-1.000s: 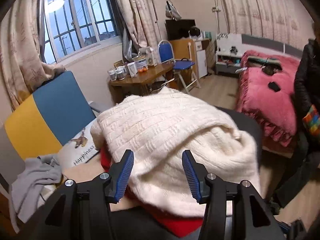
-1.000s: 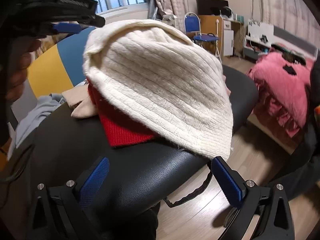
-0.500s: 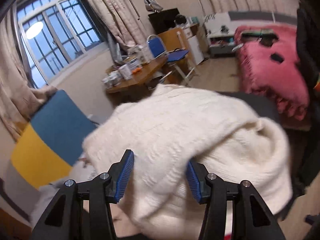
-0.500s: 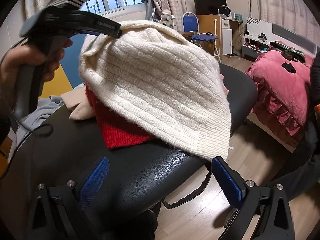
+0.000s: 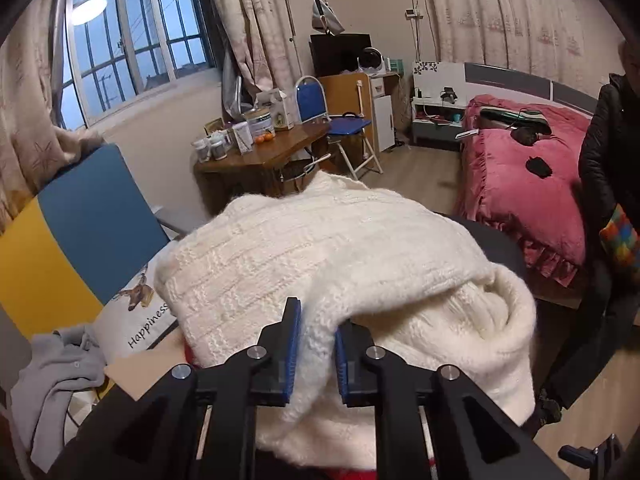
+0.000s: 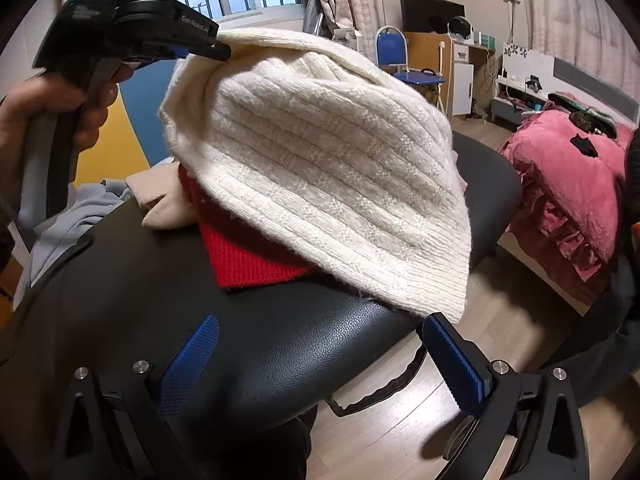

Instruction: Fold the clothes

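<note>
A cream knitted sweater (image 5: pixel 320 256) lies over a black padded seat (image 6: pixel 280 344), and my left gripper (image 5: pixel 316 344) is shut on a fold of it, holding that edge raised. In the right wrist view the sweater (image 6: pixel 328 168) hangs from the left gripper (image 6: pixel 208 46) at upper left and slopes down to the seat's right edge. A red knit garment (image 6: pixel 244 256) and a beige garment (image 6: pixel 160 204) lie under it. My right gripper (image 6: pixel 320 356) is open and empty, low over the seat's near edge, below the sweater's lower corner.
A blue and yellow chair back (image 5: pixel 76 232) and a grey garment (image 5: pixel 52 368) are at left. A wooden table (image 5: pixel 260 152) with jars, a blue folding chair (image 5: pixel 340 124) and a pink bed (image 5: pixel 532 176) stand behind. A person in black (image 5: pixel 612 168) stands at right.
My left gripper has shut on a fold of the cream sweater and lifted that edge. The right gripper has stayed open and nearly still.
</note>
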`<control>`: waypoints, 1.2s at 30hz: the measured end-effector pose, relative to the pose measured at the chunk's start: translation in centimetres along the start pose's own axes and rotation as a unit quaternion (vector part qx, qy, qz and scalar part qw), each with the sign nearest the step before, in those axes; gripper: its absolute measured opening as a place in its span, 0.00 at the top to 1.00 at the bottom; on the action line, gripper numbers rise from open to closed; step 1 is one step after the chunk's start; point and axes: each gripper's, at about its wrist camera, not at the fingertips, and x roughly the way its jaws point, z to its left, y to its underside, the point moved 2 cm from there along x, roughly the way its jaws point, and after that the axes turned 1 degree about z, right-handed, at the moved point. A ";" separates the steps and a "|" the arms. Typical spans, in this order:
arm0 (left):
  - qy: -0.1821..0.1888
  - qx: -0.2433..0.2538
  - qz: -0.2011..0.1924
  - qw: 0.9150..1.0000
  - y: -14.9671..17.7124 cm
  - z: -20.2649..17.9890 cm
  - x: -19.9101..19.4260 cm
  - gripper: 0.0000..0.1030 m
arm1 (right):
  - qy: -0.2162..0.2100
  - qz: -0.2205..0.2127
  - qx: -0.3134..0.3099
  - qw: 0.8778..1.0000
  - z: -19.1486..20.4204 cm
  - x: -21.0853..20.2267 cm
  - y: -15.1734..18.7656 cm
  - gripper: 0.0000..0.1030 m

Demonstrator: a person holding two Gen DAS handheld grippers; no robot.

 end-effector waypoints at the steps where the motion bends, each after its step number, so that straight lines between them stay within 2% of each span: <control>1: -0.003 0.004 -0.002 1.000 0.2 -0.1 -0.2 0.90 | 0.001 0.000 -0.004 1.000 0.1 0.0 0.0 0.00; 5: 0.007 -0.019 -0.002 1.000 -0.3 0.7 0.3 0.93 | 0.000 -0.003 -0.010 1.000 0.4 -0.1 0.1 0.00; 7: 0.031 -0.055 -0.010 0.998 -0.1 1.9 -0.5 0.93 | 0.000 -0.001 -0.011 1.000 0.4 0.0 0.2 0.00; 10: 0.078 -0.126 -0.024 0.989 0.5 4.3 -2.5 0.93 | 0.000 0.001 -0.011 1.000 0.4 0.2 0.2 0.00; 12: 0.097 -0.169 -0.038 0.980 2.1 6.2 -4.2 0.93 | 0.002 -0.001 -0.008 1.000 0.2 0.2 0.2 0.00; 15: 0.107 -0.235 -0.045 0.965 6.6 9.5 -6.8 0.93 | 0.002 0.003 -0.006 1.000 0.1 0.4 0.3 0.00; 19: 0.093 -0.302 -0.029 0.948 13.3 13.0 -8.5 0.93 | -0.001 0.011 -0.012 1.000 0.8 0.8 0.6 0.00; 24: 0.082 -0.356 -0.006 0.931 20.7 15.8 -10.7 0.94 | -0.008 0.016 -0.026 1.000 2.0 0.9 0.7 0.00; 27: 0.076 -0.374 0.009 0.924 24.6 16.4 -12.2 0.94 | -0.011 0.019 -0.034 0.999 2.7 1.0 0.8 0.00; 30: 0.073 -0.401 0.030 0.913 28.5 17.2 -13.2 0.94 | -0.009 0.017 -0.046 0.999 3.5 0.9 0.9 0.00; 33: 0.058 -0.418 0.045 0.905 32.1 17.8 -14.4 0.95 | -0.015 0.019 -0.055 0.998 4.4 0.9 1.0 0.00; 35: 0.045 -0.438 0.049 0.897 34.3 18.6 -15.4 0.96 | -0.019 0.021 -0.064 0.998 5.0 0.9 1.1 0.00; 36: 0.031 -0.449 0.049 0.892 35.3 19.2 -16.1 1.00 | -0.017 0.021 -0.072 0.997 5.4 0.9 1.2 0.00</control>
